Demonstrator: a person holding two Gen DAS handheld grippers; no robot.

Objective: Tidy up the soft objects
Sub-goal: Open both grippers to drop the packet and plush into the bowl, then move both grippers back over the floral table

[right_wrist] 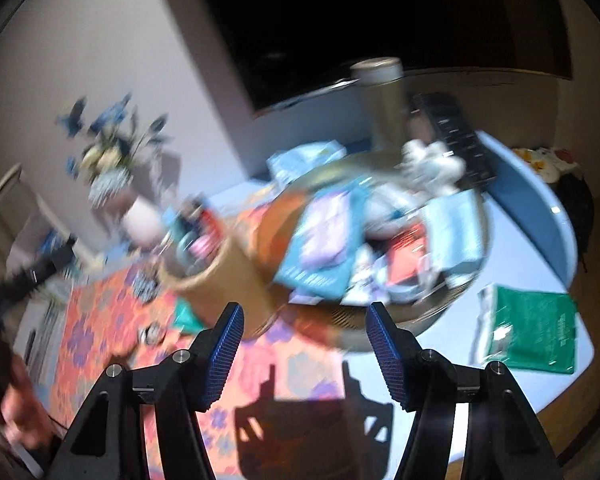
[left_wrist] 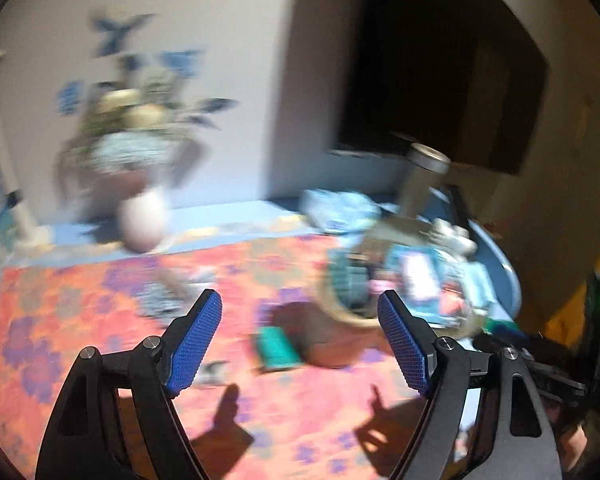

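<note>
Both my claws are spread with nothing between the pads: my left claw (left_wrist: 300, 344) over the flowered cloth (left_wrist: 100, 340), my right claw (right_wrist: 303, 354) just short of the tray (right_wrist: 452, 300). The soft packets (right_wrist: 320, 248) lie heaped in that tray, beside the round basket (right_wrist: 216, 276). Reaching in carelessly, I could tip the basket or the tall flask (right_wrist: 382, 100). Everything is blurred; no writing reads, even on the green pouch (right_wrist: 536, 328).
</note>
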